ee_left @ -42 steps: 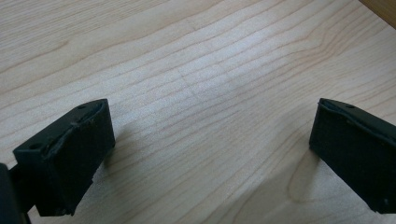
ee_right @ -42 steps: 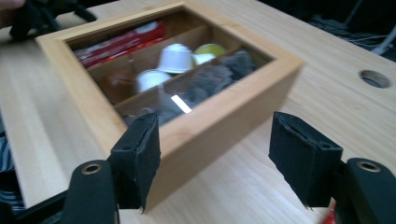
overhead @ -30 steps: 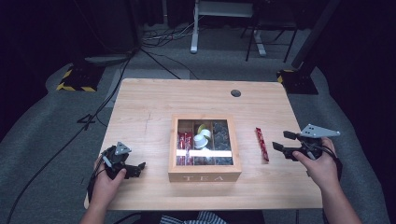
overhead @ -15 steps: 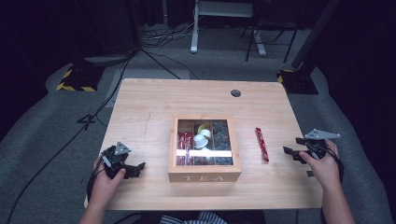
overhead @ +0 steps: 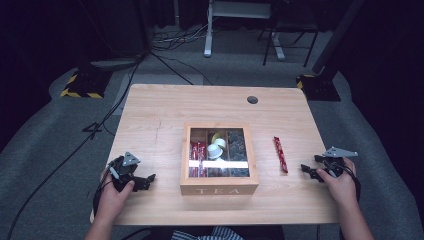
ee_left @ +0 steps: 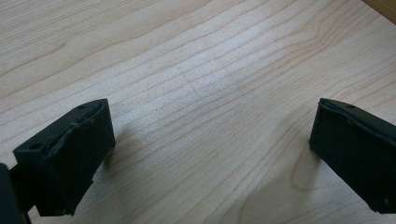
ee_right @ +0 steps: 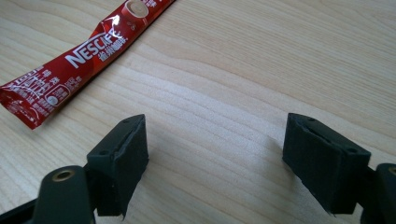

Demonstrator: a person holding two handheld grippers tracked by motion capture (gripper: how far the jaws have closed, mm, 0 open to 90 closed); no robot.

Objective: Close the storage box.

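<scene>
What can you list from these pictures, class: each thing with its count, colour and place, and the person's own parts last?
table: one, light wood, centre of the high view, with a dark round hole near its far right corner.
tea box: one, wooden, marked TEA, with a clear lid, at the middle of the table.
box contents: red sachets in the left compartment, white cups in the middle, dark items on the right; counts unclear.
coffee stick: one, red, flat on the table right of the box.
hands: two, one at each near corner.
left hand-held gripper: black, open, nothing between its jaws.
right hand-held gripper: black, open, near the stick but apart from it.
</scene>
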